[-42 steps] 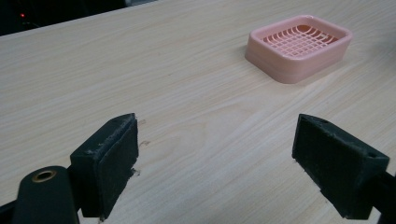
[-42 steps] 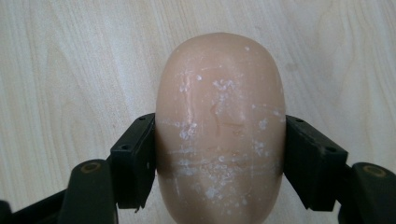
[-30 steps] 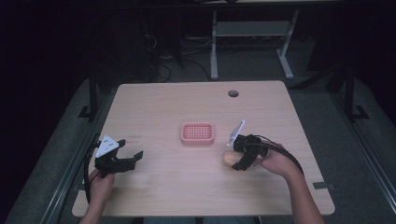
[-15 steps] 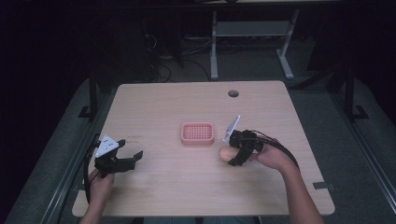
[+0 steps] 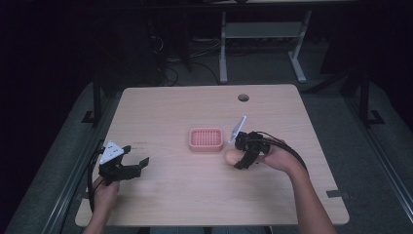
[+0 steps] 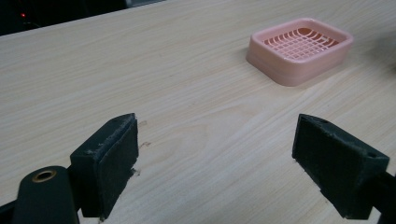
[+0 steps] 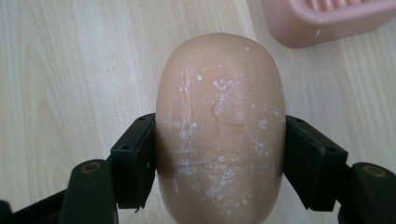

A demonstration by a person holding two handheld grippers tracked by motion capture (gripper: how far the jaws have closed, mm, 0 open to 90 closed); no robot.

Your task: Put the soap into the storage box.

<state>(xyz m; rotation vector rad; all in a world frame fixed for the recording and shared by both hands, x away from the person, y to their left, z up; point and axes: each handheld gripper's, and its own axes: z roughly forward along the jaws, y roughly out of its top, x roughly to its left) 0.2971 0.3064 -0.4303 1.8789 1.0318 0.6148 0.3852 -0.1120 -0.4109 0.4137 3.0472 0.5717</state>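
A peach oval bar of soap (image 7: 219,126) with white scuffs sits between the jaws of my right gripper (image 7: 219,163), which is shut on it just above the table. From above, the soap (image 5: 232,156) hangs a little right of and below the pink slotted soap dish (image 5: 206,139) at the table's middle; the right gripper (image 5: 239,158) comes in from the right. My left gripper (image 5: 138,166) hovers open near the front left of the table. Its jaws (image 6: 215,172) stand wide apart over bare wood, with the pink dish (image 6: 301,49) far ahead to the right.
The light wooden table (image 5: 170,112) has a round cable hole (image 5: 243,97) near its far right edge. Beyond the far edge stand a metal frame's legs (image 5: 263,34) and cables on a dark floor.
My right gripper has carried the soap leftward, closer to the pink dish. The left gripper has stayed where it was, open.
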